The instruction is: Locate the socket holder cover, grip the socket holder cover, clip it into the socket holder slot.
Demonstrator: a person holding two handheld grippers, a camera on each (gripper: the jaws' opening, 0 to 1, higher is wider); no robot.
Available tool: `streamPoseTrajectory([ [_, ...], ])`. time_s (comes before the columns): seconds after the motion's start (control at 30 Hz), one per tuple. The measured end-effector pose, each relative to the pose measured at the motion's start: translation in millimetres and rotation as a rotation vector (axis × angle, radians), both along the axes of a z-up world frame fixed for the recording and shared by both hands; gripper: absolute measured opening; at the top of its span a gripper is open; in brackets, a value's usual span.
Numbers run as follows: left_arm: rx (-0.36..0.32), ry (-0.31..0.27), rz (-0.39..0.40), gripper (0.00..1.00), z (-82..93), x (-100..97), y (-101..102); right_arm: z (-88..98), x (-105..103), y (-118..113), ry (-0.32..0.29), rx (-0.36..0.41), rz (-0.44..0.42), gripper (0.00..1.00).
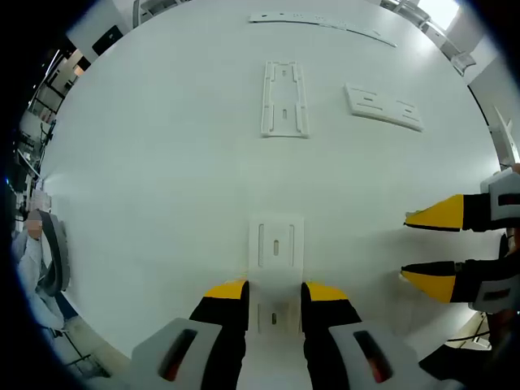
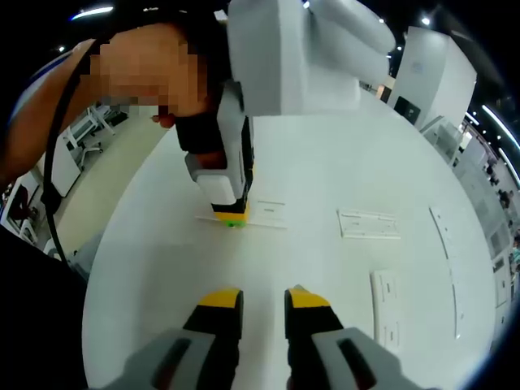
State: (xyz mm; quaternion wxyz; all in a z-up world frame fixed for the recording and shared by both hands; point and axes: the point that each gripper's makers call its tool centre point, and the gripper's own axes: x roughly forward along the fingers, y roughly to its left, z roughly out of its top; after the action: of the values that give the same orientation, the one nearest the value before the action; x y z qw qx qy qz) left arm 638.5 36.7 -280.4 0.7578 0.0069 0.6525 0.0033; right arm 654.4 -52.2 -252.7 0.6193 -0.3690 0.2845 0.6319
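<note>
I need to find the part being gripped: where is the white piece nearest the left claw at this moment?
In the left gripper view, the white piece lies flat on the white table, its near end between the left claw tips, with the right claw off to its right.

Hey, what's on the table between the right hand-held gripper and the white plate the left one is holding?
Nothing: bare table separates right hand-held gripper from plate, right gripper view.

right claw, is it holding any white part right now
No: in the right gripper view the right claw is open above the bare white table, with nothing between its yellow tips.
</note>
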Motion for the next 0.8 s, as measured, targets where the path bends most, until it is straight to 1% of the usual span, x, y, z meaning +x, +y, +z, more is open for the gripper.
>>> streamPoseTrajectory([
  [0.17,0.007,-0.002,0.001,0.26,0.7,2.3,1,-0.8,0,0,0.002,-0.004,0.004,0.22],
  [0.3,0.022,0.037,-0.002,0.26,0.7,-3.1,-3,-0.3,1,0,0.002,-0.005,0.006,0.22],
  [0.43,0.025,0.022,-0.003,0.26,4.4,-0.6,-4,0.6,2,-1,0.000,-0.005,0.006,0.22],
  [0.53,0.026,0.025,-0.003,0.26,5.5,0.4,-4,0.2,3,-3,0.008,-0.010,0.002,0.22],
  [0.7,0.023,-0.004,0.010,0.26,8.3,2.0,-4,-1.0,9,-2,0.013,-0.011,-0.004,0.22],
  [0.8,0.018,-0.011,0.016,0.26,10.2,5.2,-1,-0.2,11,-2,0.017,-0.009,-0.007,0.22],
])
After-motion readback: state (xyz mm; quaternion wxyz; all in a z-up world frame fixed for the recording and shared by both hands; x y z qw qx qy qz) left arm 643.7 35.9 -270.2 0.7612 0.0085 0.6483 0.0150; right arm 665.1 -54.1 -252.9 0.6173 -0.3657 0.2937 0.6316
